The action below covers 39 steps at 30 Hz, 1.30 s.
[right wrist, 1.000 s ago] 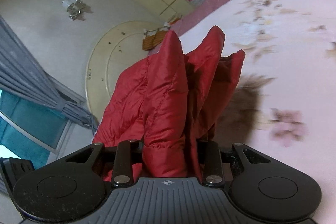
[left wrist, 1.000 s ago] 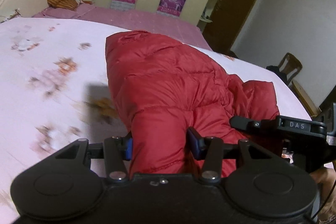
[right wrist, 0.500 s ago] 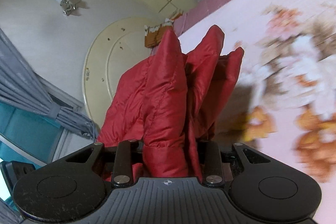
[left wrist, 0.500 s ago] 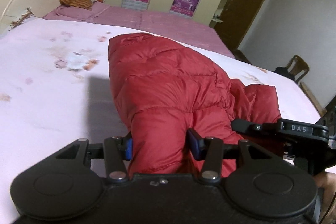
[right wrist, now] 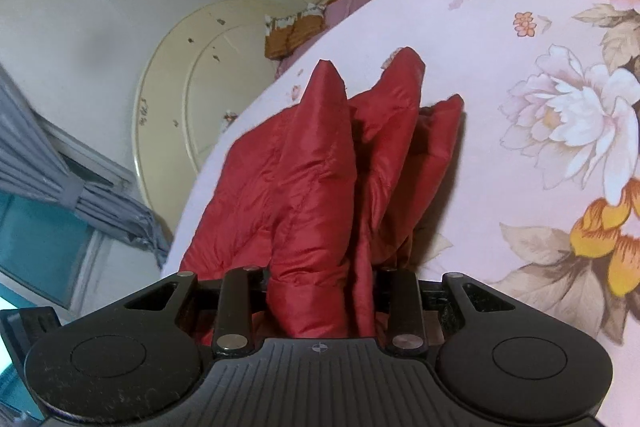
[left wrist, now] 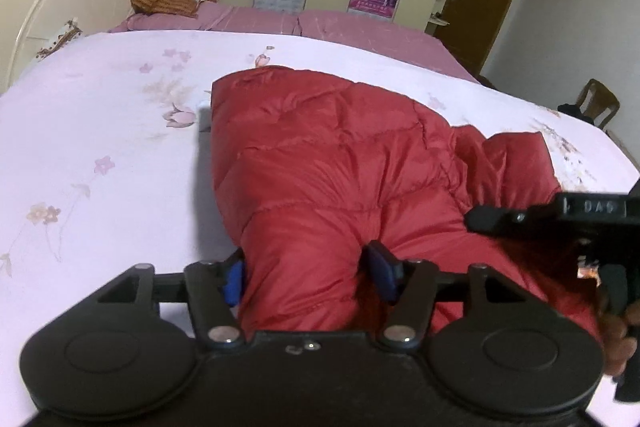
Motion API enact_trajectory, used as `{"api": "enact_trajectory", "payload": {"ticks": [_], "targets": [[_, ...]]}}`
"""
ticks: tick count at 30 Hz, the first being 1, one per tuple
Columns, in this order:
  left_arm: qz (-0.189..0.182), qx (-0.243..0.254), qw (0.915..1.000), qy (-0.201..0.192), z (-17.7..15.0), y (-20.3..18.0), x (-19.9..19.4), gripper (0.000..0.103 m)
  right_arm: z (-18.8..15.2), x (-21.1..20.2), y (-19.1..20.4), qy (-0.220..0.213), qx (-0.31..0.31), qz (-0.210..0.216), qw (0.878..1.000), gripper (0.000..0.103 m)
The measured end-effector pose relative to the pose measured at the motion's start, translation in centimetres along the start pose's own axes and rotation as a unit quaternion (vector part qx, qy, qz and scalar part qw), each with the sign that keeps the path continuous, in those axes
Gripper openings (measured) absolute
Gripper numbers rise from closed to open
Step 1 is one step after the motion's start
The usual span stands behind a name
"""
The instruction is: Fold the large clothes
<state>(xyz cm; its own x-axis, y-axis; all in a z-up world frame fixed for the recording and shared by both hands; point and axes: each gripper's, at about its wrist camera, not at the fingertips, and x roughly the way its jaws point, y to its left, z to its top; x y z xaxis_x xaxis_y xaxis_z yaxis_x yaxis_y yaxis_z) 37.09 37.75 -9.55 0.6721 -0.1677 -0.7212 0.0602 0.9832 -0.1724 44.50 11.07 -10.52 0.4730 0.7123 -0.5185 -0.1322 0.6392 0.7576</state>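
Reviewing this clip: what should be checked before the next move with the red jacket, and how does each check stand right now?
1. Far end of the red jacket down on the bed sheet: ok.
2. left claw releasing, jaws opening with fabric between them: ok.
3. right claw shut on the jacket's edge: ok.
4. Folded layers aligned: cannot tell.
5. Sheet beside the jacket free of clutter: ok.

The quilted red puffer jacket is one plain shiny red. The pale pink bedspread under it carries faint pink flowers, with large white, pink and orange blooms toward one edge. At the bed's head lies a mauve striped sheet. The hand-held gripper is black with blue pads.
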Motion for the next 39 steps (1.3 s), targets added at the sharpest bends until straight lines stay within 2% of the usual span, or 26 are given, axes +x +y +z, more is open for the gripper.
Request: {"api": "enact_trajectory", "payload": {"ticks": [3, 7, 12, 15, 20, 22, 27, 29, 32, 35, 39], "targets": [[-0.002, 0.003, 1.0000, -0.001, 0.0, 0.2, 0.0, 0.062, 0.1, -0.5, -0.9, -0.007, 0.014, -0.012, 1.000, 0.043], [0.000, 0.001, 1.0000, -0.001, 0.0, 0.6, -0.3, 0.066, 0.6, -2.2, -1.2, -0.031, 0.014, -0.029, 0.999, 0.044], [0.005, 0.003, 1.0000, -0.007, 0.6, 0.9, -0.2, 0.069, 0.3, -2.6, -0.4, -0.037, -0.024, -0.087, 0.995, 0.044], [0.010, -0.001, 0.9998, -0.015, 0.9, 0.9, -1.1, 0.066, 0.2, -2.7, 1.3, -0.048, -0.048, -0.109, 0.992, 0.044], [0.004, -0.012, 0.9986, -0.051, 1.7, 1.5, -3.1, 0.066, 1.0, -4.9, 4.2, -0.100, -0.087, -0.114, 0.984, 0.044], [0.001, -0.013, 0.9983, -0.057, 2.4, 1.6, -2.8, 0.065, 1.5, -4.7, 5.5, -0.110, -0.113, -0.123, 0.980, 0.044], [0.005, -0.013, 0.9987, -0.049, 3.6, 1.3, 0.1, 0.060, 0.8, -2.1, 7.6, -0.105, -0.169, -0.154, 0.968, 0.044], [0.011, -0.011, 0.9989, -0.045, 3.6, 0.9, 1.1, 0.060, 0.7, -0.5, 7.2, -0.093, -0.178, -0.169, 0.965, 0.044], [0.013, 0.003, 0.9992, -0.037, 3.1, 0.5, 2.5, 0.060, 0.4, 2.0, 5.5, -0.069, -0.178, -0.220, 0.957, 0.044], [0.008, 0.007, 0.9993, -0.035, 2.8, 0.4, 3.0, 0.062, -0.2, 2.8, 2.9, -0.050, -0.157, -0.233, 0.958, 0.044], [0.010, 0.008, 0.9995, -0.028, 2.8, 0.5, 3.4, 0.062, -0.1, 3.3, 1.8, -0.039, -0.137, -0.235, 0.961, 0.044]]}}
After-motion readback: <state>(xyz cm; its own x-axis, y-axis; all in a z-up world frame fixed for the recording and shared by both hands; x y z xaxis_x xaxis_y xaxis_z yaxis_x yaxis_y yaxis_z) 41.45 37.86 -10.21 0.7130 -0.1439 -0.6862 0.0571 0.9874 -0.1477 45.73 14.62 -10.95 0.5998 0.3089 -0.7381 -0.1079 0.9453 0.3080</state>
